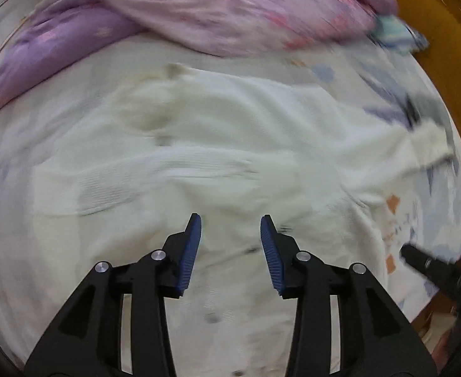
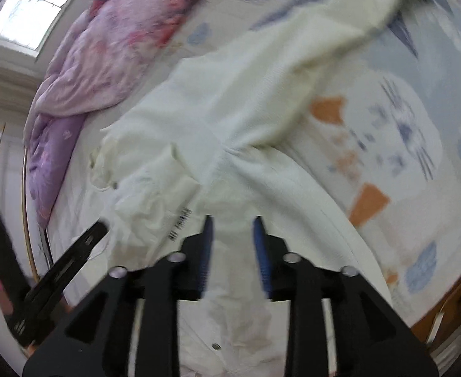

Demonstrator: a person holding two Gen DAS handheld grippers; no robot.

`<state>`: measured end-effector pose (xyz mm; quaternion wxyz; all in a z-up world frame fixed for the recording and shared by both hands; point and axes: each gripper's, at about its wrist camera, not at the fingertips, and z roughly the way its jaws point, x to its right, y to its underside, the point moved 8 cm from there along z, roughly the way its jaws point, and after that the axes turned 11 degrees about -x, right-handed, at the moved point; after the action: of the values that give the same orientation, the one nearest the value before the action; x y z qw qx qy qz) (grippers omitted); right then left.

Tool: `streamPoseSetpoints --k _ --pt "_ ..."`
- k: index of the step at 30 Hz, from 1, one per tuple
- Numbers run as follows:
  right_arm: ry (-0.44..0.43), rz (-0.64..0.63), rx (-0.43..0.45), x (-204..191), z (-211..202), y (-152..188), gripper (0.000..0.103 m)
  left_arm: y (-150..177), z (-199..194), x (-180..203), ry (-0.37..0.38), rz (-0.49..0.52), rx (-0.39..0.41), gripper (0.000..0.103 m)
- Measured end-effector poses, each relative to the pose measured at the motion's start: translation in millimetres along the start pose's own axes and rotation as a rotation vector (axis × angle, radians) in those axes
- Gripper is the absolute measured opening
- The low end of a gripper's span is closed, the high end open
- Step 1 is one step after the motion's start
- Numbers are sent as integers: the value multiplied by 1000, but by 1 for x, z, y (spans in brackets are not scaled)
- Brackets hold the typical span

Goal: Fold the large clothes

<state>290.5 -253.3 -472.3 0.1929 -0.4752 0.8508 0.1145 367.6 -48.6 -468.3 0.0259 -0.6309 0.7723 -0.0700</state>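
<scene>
No container shows anywhere; the cream white garment [image 1: 230, 144] lies loose across my bed [image 1: 419, 220], one sleeve flung far right over the patterned sheet. My left claw [image 1: 230, 235] hangs partly open above its near middle, nothing between the blue pads. My right claw [image 2: 232, 242] is likewise parted and empty over the garment's near edge. A purple quilt [image 2: 104, 62] is heaped along the far left. Blur smears both views: the black print on the cloth is unreadable, and the garment's near hem is cut off.
</scene>
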Motion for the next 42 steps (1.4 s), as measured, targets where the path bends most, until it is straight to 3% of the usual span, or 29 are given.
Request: streamPoseSetpoints --k 1,3,5,6,9,12,13,14,15,16,18,20,23,25,26,27,28,32,35,37,40,42 --pt "10 -34 1 -10 4 -5 46 2 -6 -26 -29 -42 15 40" --pt "52 -131 -19 -36 19 -13 46 5 -13 -80 -101 -122 26 40" --pt "126 -218 -50 -59 48 -27 59 11 -16 -125 -182 -190 30 40" --pt "154 -230 -51 -62 58 -32 61 18 -14 -159 -235 -243 21 40" --pt "212 -212 -146 -66 114 -54 67 35 -10 -220 -280 -365 -23 40" --pt "196 -170 -212 -70 153 -65 67 54 -4 -263 -289 -457 -51 40" --pt "254 -193 -233 -72 165 -64 48 62 1 -274 -292 -487 -76 40" --pt "316 -228 -224 -74 168 -65 16 68 6 -284 -280 -512 -95 40" --pt "391 -302 -198 -79 167 -64 10 75 8 -289 -269 -531 -106 40" --pt "392 -317 -184 -81 162 -63 7 82 11 -293 -258 -548 -118 40" --pt "361 -267 -153 -70 144 -65 6 95 20 -296 -240 -567 -155 40" --pt "383 -190 -138 -46 130 -67 7 101 33 -293 -199 -574 -196 40" --pt "438 -167 -124 -23 123 -69 7 110 55 -282 -102 -580 -268 43" --pt "419 -159 -127 -17 127 -70 7 113 70 -273 -38 -596 -285 46" --pt "434 -173 -131 -17 129 -71 7 115 75 -271 -22 -603 -285 34" --pt "465 -196 -135 -19 131 -71 7 120 88 -269 -31 -611 -317 1" --pt "478 -202 -136 -21 132 -72 7 125 99 -269 -57 -611 -357 1" --pt "412 -205 -115 -33 122 -75 7 121 84 -272 -132 -558 -312 0" --pt "442 -245 -127 -32 122 -71 7 126 74 -285 -90 -626 -270 1" --pt "488 -246 -153 -18 132 -63 7 129 90 -286 -74 -640 -298 1" --pt "525 -237 -204 -8 142 -60 13 119 89 -278 -116 -553 -355 2" --pt "504 -278 -198 -19 133 -60 19 105 68 -271 -161 -474 -322 2"
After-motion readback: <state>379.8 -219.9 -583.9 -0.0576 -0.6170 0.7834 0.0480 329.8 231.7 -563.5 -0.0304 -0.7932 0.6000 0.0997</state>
